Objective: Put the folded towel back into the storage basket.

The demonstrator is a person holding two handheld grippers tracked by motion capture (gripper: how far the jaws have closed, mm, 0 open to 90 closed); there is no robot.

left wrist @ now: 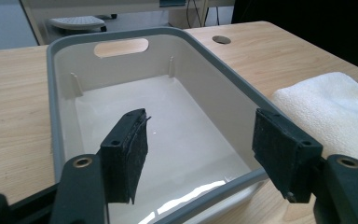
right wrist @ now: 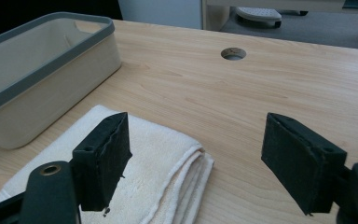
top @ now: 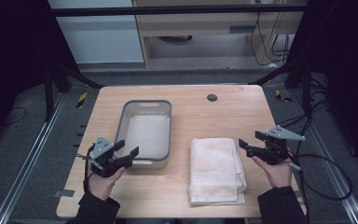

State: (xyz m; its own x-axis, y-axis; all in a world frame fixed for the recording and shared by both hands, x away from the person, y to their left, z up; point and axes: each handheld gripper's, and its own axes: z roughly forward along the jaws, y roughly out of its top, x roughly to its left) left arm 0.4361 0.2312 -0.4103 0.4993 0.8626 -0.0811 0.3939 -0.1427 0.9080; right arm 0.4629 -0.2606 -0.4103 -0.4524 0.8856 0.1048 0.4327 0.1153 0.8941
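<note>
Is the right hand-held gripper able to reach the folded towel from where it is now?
Probably yes. The right hand-held gripper is open beside the folded towel's right edge, and nothing lies between them on the table. The bin stands on the towel's other side, out of the way.

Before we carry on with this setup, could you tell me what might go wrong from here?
1. The left gripper, open, sits at the near rim of the bin; a careless move could knock or tip that light-looking bin.
2. The folded towel has loose stacked layers; the open right gripper might pinch only the top ones, so it unfolds when lifted.
3. The right gripper's cable loops off the table edge and could snag.
</note>
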